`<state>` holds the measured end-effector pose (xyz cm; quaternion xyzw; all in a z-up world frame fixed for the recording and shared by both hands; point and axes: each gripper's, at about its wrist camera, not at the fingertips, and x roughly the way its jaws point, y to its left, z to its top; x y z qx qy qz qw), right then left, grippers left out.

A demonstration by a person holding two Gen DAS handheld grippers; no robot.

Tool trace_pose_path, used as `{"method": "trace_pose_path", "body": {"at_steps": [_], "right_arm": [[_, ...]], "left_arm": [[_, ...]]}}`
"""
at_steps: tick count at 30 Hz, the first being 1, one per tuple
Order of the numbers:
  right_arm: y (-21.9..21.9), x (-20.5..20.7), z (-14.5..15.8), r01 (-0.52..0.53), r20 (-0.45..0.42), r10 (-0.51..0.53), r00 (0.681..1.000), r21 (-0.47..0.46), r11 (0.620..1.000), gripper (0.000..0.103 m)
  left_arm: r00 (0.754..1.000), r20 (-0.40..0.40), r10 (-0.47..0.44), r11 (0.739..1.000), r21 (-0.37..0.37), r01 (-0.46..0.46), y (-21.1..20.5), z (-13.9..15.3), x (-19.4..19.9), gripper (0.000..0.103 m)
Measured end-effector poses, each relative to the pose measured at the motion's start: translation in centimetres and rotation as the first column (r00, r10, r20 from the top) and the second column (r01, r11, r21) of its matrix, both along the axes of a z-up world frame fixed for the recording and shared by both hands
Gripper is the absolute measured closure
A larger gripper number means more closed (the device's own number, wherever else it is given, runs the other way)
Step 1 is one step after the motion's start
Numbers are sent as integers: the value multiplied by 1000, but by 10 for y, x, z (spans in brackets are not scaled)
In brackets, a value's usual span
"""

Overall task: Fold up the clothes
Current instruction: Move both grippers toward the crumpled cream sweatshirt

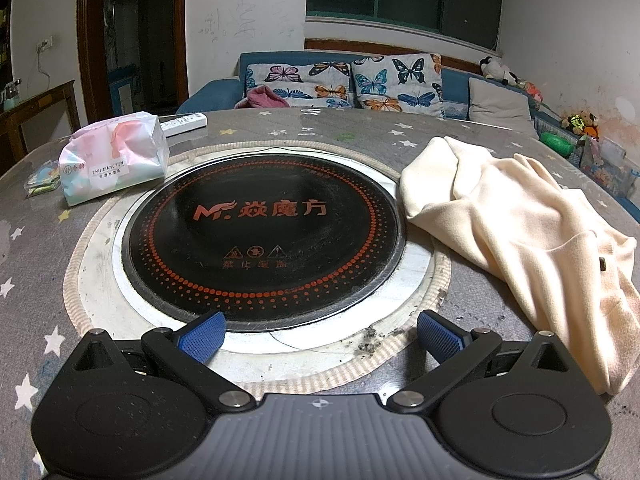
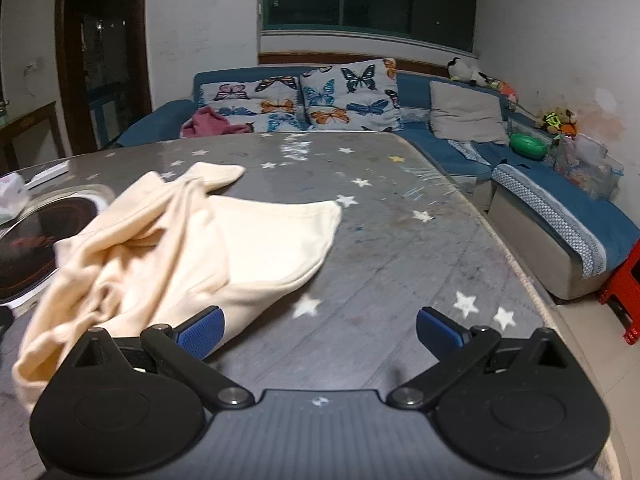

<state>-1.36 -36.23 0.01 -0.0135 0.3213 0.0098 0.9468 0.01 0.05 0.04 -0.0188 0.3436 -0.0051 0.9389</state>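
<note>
A grey star-printed table [image 1: 328, 128] is stretching out under me, with a blue sofa [image 2: 448, 92] running behind it. A round black cooktop [image 1: 262, 236] is sitting in the table's middle. The cream garment [image 2: 172, 248] is lying crumpled on the table, just right of the cooktop, one edge overlapping its pale rim. A tissue pack [image 1: 114, 158] is resting left of the cooktop. My left gripper [image 1: 319, 336] is hovering over the cooktop's near edge, jaws spread wide and empty. My right gripper [image 2: 319, 332] is hanging at the garment's near edge, jaws likewise spread, gripping nothing.
</note>
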Motion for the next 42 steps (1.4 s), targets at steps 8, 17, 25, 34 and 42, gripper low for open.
{"method": "trace_pose_path", "body": {"at_steps": [8,17,25,34,42], "right_arm": [[16,-20,-2,-7,12,7,1000,-6,1000,0],[34,-39,2,-47,-52,48,998,18,999,0],[39,-46,2,-66,-68,67,995,24,998,0],[42,-54,4,-86,-72,87,994,12,996,0],[47,-61,1,-94,-80,93,992,-5,996,0]], "left_arm": [[999,22,24,998,54,-25,-4,2,-5,0],[1000,-17,-7,1000,22,7,-36,7,-35,0],[998,-23,-60,998,-24,60,-56,26,-49,0],[995,-37,-87,996,-34,86,-60,48,-35,0],[995,-54,-88,996,-18,87,-60,54,-26,0]]}}
